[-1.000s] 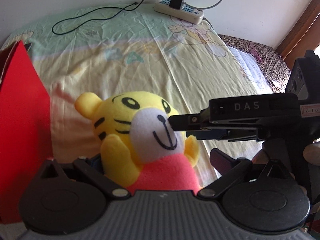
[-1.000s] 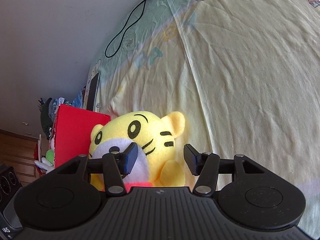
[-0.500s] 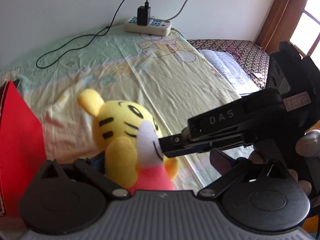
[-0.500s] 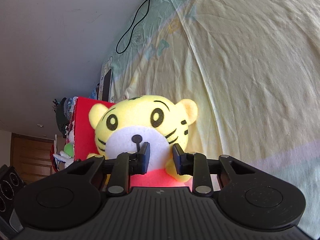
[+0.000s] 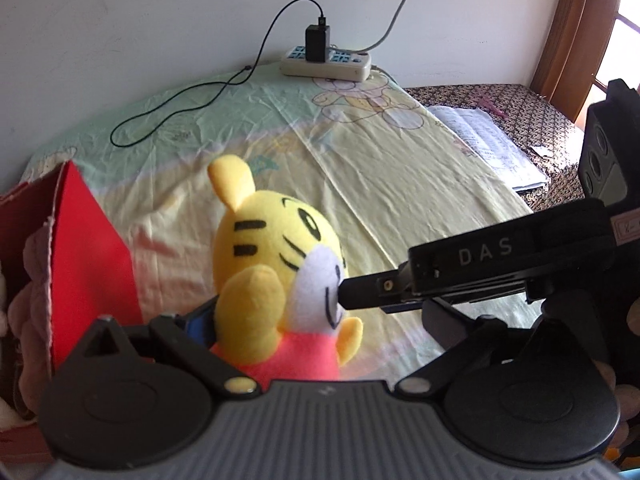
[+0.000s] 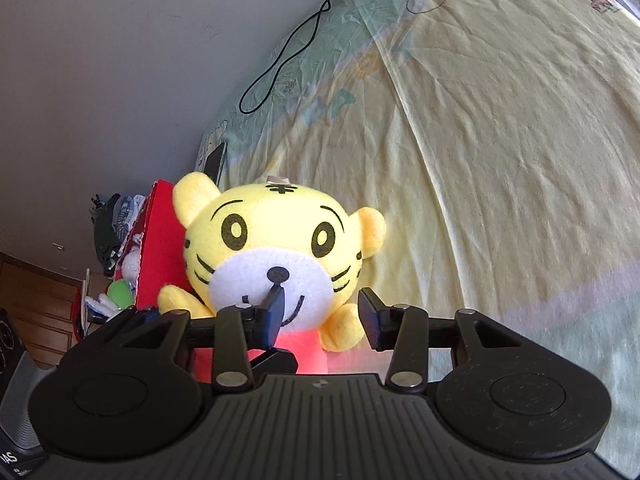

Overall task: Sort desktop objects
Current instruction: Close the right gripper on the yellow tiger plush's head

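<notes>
A yellow tiger plush [image 5: 276, 264] with a white muzzle and pink shirt stands between the fingers of my left gripper [image 5: 320, 320], which is shut on its body and holds it up. In the right wrist view the plush [image 6: 276, 248] faces the camera. My right gripper [image 6: 320, 318] is open, its fingertips just in front of the plush's muzzle and paw, and it reaches in from the right in the left wrist view [image 5: 360, 296]. A red box [image 5: 80, 264] with soft toys inside stands to the left.
A pale yellow and green cartoon bedsheet [image 5: 360, 168] covers the surface. A white power strip [image 5: 326, 64] with a black charger and cable lies at the far edge by the wall. Papers [image 5: 484, 140] lie on a patterned cloth to the right. A dark phone [image 6: 214, 162] lies behind the box.
My left gripper has lifted and turned the plush, so it faces my right gripper. My right gripper narrowed near the muzzle, then opened wider again.
</notes>
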The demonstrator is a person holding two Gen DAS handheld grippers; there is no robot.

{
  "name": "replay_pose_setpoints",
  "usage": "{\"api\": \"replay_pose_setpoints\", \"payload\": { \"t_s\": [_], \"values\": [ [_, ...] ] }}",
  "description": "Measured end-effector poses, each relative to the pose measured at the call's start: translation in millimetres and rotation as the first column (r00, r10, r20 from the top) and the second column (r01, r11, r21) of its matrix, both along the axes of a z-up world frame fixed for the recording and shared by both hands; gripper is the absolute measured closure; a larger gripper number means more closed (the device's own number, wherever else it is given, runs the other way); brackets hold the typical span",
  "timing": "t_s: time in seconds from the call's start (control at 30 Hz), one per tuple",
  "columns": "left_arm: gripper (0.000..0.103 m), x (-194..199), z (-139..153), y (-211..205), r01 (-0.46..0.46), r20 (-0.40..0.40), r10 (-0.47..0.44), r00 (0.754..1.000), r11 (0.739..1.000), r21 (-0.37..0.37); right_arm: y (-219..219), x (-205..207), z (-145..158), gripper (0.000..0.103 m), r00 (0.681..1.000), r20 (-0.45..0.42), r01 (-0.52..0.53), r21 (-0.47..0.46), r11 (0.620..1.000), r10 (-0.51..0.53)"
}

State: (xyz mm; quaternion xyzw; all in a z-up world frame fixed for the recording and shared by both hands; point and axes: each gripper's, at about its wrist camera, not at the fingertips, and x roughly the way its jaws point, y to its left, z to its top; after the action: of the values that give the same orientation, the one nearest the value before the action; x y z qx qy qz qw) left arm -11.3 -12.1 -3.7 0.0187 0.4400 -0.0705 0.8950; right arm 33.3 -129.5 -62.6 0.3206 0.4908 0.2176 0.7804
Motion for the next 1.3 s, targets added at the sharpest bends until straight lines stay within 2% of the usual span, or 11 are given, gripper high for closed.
{"api": "replay_pose_setpoints", "payload": {
  "t_s": [0.1, 0.2, 0.33, 0.4, 0.63, 0.8, 0.9, 1.0, 1.1, 1.2, 1.3],
  "values": [
    [0.002, 0, 3, 10, -0.013, -0.001, 0.013, 1.0, 1.0, -0.019, 4, 8, 2, 0.045, 0.999, 0.03, 0.022, -0.015, 1.0, -0.021],
    [0.001, 5, 3, 22, -0.028, -0.023, 0.027, 0.999, 0.997, -0.075, 4, 16, -2, 0.04, 1.0, 0.003, 0.028, 0.019, 0.999, -0.028],
    [0.001, 12, -6, 27, -0.048, -0.054, 0.045, 0.998, 0.997, -0.058, 13, 27, -9, 0.038, 1.0, -0.018, 0.01, 0.043, 0.999, -0.009],
    [0.002, 17, -11, 31, -0.06, -0.071, 0.055, 0.996, 0.996, -0.061, 18, 32, -13, 0.034, 1.0, -0.029, 0.011, 0.054, 0.998, -0.009],
    [0.002, 28, -23, 36, -0.088, -0.117, 0.08, 0.99, 0.994, -0.069, 25, 43, -27, 0.031, 0.996, -0.092, 0.008, 0.136, 0.991, 0.005],
    [0.004, 31, -26, 32, -0.096, -0.129, 0.088, 0.988, 0.994, -0.058, 23, 45, -25, 0.051, 0.996, -0.084, -0.015, 0.159, 0.987, 0.028],
    [0.004, 30, -23, 28, -0.082, -0.126, 0.074, 0.989, 0.995, -0.059, 12, 45, -24, 0.058, 0.995, -0.098, -0.001, 0.184, 0.983, 0.019],
    [0.004, 28, -19, 23, -0.07, -0.126, 0.061, 0.99, 0.995, -0.072, 3, 43, -18, 0.06, 0.996, -0.091, 0.014, 0.178, 0.984, 0.002],
    [0.004, 28, -20, 17, -0.06, -0.156, 0.044, 0.987, 0.993, -0.099, -8, 38, -6, 0.062, 0.999, -0.045, 0.026, 0.131, 0.991, -0.02],
    [0.004, 33, -27, 15, -0.076, -0.186, 0.061, 0.981, 0.994, -0.073, -16, 38, -4, 0.063, 0.998, -0.048, 0.034, 0.061, 0.998, -0.032],
    [0.004, 43, -37, 22, -0.105, -0.231, 0.085, 0.969, 0.992, -0.077, -19, 36, -8, 0.06, 0.998, -0.057, 0.039, 0.076, 0.996, -0.034]
  ]
}}
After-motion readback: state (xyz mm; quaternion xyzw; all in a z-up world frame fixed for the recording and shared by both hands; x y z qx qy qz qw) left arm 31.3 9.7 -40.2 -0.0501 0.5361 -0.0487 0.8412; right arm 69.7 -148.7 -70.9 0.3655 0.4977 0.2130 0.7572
